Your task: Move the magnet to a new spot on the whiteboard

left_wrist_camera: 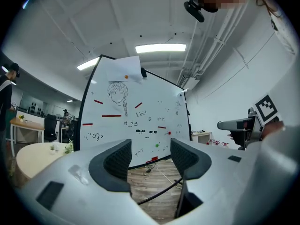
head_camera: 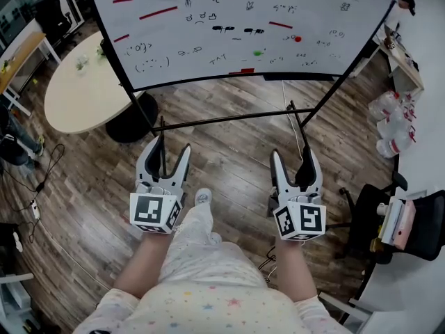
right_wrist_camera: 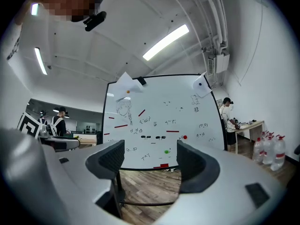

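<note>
ceiling lamp (left_wrist_camera: pixel 160 48), gripper views only, whiteboard (head_camera: pixel 167 47) everywhere

We find open wood floor (head_camera: pixel 229 155) before the whiteboard (head_camera: pixel 313 30); its stand's crossbar (head_camera: pixel 229 118) runs low across, round table (head_camera: pixel 76 96) crowding left.

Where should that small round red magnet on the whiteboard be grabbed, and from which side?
By its round rim, I'd guess. The red magnet sits flat on the upright whiteboard, so only its edge offers a hold. Come straight at the board's face with the open right tool, one jaw on each side of the disc.
</note>
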Available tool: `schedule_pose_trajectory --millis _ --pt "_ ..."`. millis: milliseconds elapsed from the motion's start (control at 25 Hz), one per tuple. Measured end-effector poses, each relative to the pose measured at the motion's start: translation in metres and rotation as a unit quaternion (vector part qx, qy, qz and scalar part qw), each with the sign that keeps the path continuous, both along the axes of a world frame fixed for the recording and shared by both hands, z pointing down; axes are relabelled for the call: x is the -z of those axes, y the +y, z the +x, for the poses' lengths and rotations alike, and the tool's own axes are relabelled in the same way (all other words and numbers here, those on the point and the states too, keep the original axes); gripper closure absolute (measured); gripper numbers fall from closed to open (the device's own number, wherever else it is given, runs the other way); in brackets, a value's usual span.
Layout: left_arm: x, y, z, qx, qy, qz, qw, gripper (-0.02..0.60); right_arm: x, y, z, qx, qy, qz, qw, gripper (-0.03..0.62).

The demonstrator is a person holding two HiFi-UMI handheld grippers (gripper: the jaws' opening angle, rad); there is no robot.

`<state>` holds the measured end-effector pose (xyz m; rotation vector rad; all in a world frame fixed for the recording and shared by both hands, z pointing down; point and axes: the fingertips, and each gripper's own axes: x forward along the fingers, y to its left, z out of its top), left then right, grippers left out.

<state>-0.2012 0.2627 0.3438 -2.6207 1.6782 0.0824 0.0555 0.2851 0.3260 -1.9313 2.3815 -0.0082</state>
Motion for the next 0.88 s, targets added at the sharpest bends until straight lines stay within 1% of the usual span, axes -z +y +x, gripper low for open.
schedule_pose_trajectory --millis 200,640,880 --pt "-0.004 -0.045 -0.003 0.000 0.004 0.002 1.0000 0.339 -0.008 -0.038 -0.003 -0.002 0.009 -0.010 1.000 0.260" --pt "0.002 -0.181 -0.015 -0.025 0.005 0.009 0.9996 0.337 0.000 -0.168 -0.025 -0.016 0.010 -0.009 1.000 0.260" --pt "-0.002 -0.238 -0.022 -0.030 0.006 0.003 0.9995 0.337 -0.007 -0.217 -0.034 -0.023 0.009 -0.019 1.000 0.260"
